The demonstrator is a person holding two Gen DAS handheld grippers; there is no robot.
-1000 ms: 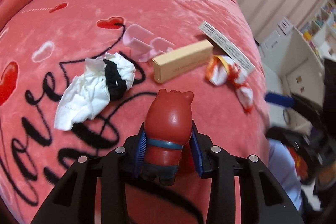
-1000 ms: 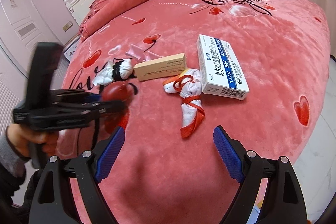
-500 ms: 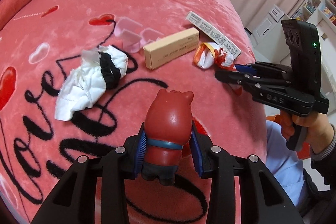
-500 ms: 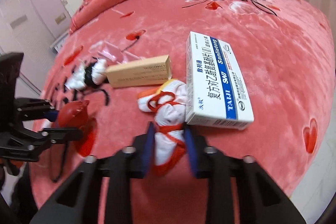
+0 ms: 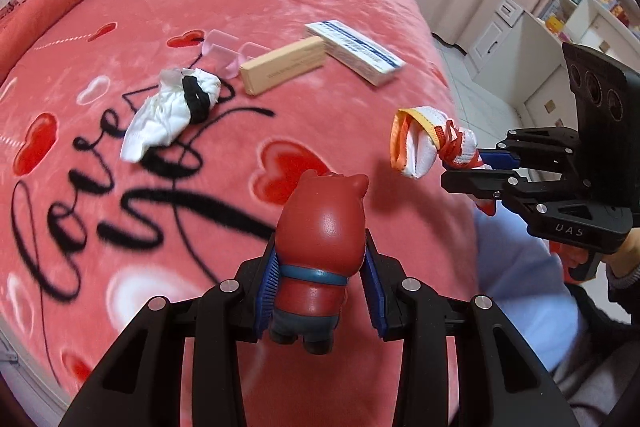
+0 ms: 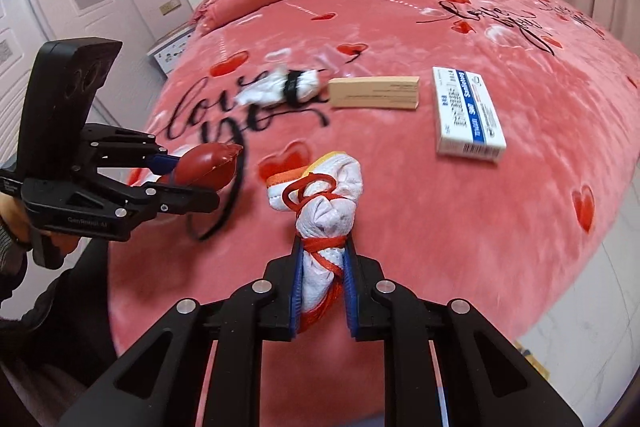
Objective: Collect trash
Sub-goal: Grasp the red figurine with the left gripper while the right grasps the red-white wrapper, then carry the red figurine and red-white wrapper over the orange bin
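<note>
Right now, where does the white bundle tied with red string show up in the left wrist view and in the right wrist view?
Left wrist view: the white bundle tied with red string hangs at right of centre, clamped in the right gripper above the bed edge.
Right wrist view: the bundle sits at lower centre, pinched between that gripper's own blue pads.
Shared landmark: the tan box lying on the blanket beside the blue and white box.

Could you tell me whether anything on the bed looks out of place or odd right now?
Litter lies scattered on the bedspread: a crumpled white wad, a tan box and a medicine box. The left gripper holds a red pig toy, hardly trash; the right gripper holds a tied bundle.
</note>
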